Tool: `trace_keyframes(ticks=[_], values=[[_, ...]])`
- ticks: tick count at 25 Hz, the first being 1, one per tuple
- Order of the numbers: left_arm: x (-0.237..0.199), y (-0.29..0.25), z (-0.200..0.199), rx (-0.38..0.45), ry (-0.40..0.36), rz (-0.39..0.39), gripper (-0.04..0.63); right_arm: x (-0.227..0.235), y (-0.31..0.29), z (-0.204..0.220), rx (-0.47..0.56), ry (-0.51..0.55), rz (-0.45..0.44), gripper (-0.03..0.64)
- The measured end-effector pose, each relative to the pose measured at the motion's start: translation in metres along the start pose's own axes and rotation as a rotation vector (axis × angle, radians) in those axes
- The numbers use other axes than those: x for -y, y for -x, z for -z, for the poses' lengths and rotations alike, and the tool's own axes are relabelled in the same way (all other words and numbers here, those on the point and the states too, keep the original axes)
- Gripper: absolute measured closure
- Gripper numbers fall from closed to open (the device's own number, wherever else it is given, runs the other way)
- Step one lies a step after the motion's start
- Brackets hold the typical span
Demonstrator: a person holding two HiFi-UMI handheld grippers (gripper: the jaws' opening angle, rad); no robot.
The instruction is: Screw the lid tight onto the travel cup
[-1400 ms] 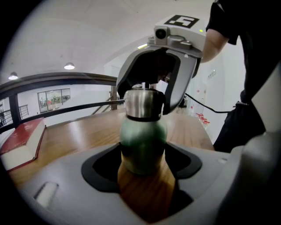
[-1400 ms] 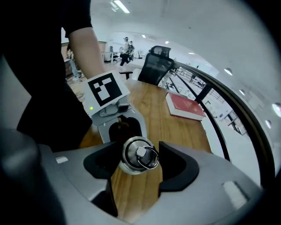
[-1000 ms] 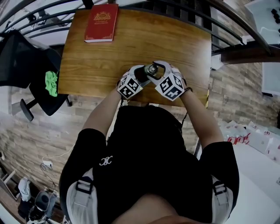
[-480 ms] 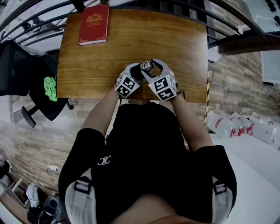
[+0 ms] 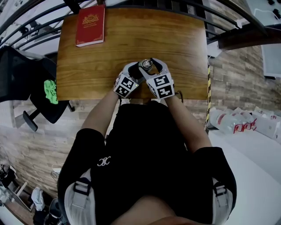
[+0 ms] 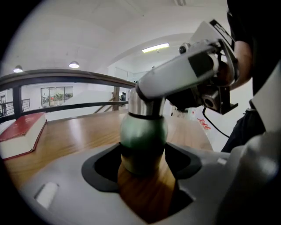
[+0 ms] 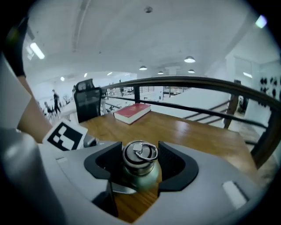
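Observation:
The travel cup stands upright near the front edge of the wooden table. In the left gripper view its green body sits between the jaws of my left gripper, which is shut on it low down. Above it, the steel neck is covered by the right gripper's grey jaw. In the right gripper view the steel lid with its ring lies between the black pads of my right gripper, shut on it. Both marker cubes point at the cup.
A red book lies at the table's far left corner. A dark railing runs behind the table. Left of the table stands a black chair with a green cloth. The table's front edge is just under my wrists.
My right gripper has swung a little leftward around the cup while holding the lid. The left gripper stays on the cup body. The head view has shifted slightly.

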State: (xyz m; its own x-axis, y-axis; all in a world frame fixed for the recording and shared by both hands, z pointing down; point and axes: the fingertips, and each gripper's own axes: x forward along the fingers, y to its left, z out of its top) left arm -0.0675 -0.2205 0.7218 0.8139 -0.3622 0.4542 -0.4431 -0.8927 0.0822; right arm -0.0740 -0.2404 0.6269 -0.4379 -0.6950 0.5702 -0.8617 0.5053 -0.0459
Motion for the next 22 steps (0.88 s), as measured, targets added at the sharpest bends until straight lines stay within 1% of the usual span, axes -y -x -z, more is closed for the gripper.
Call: trace_keyframes(ticks=[2,3,13,18,20,22], values=[[0.000,0.000,0.000,0.002,0.001,-0.002,0.232,0.005,0.002,-0.005,0.033,-0.136,-0.021,0.367],[0.000,0.000,-0.001,0.001,0.001,-0.003,0.233,0.006,0.003,-0.007,0.044,-0.168,-0.025,0.373],[-0.002,-0.001,-0.001,-0.009,0.001,-0.008,0.232,0.006,0.003,-0.008,0.073,-0.139,-0.016,0.373],[0.000,0.002,0.001,-0.073,0.014,0.016,0.230,0.006,0.013,-0.013,0.153,-0.163,-0.072,0.373],[0.000,0.006,-0.003,-0.079,0.017,0.009,0.230,0.012,0.021,-0.021,0.196,-0.162,-0.082,0.373],[0.001,0.014,-0.008,-0.067,0.035,0.001,0.230,0.020,0.030,-0.026,0.224,-0.152,-0.072,0.373]])
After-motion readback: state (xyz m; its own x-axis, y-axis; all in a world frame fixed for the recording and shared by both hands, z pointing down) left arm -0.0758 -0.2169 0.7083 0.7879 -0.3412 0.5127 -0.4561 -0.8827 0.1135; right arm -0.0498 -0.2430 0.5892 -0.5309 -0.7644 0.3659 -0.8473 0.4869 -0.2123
